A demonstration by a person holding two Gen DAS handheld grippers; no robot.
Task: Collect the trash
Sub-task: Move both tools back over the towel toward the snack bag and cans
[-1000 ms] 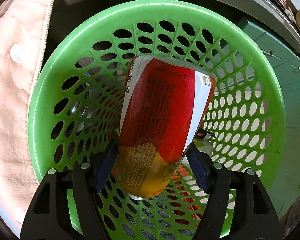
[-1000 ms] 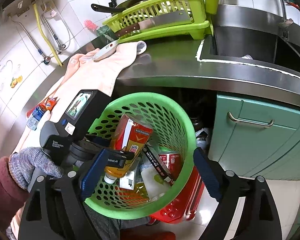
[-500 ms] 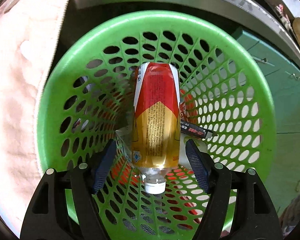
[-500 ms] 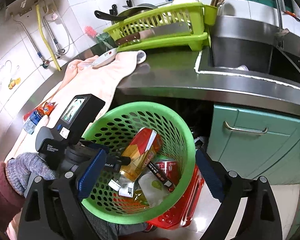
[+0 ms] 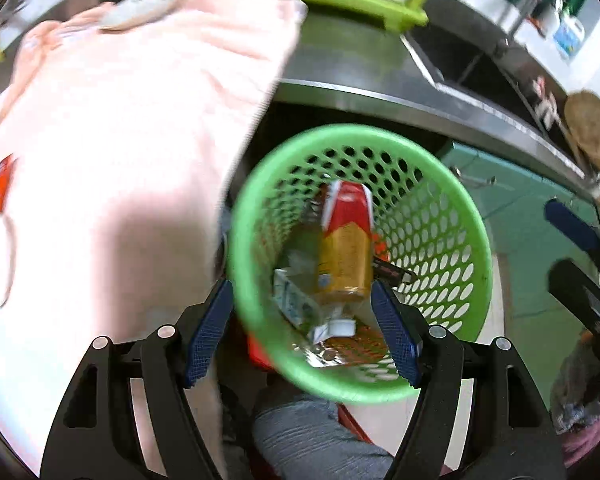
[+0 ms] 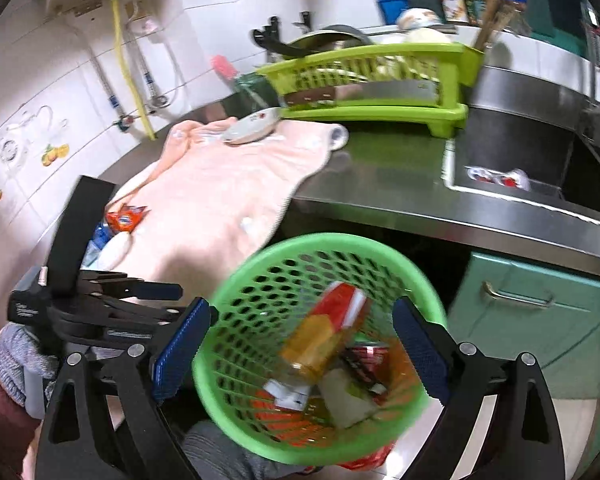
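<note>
Released since the earlier frame, the red-and-gold bottle (image 5: 346,248) now lies cap-down in the green basket (image 5: 476,248) among other trash. Left tool (image 5: 302,330), raised clear above the rim, stands open and empty. Right tool (image 6: 300,354), jaws just widened, is open with nothing between them. Pink towel (image 6: 228,196) drapes the table (image 6: 384,176) edge beside the basket.

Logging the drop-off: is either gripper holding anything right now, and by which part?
Nothing is held. The left gripper and right gripper are open; the bottle lies loose in the green basket.
</note>
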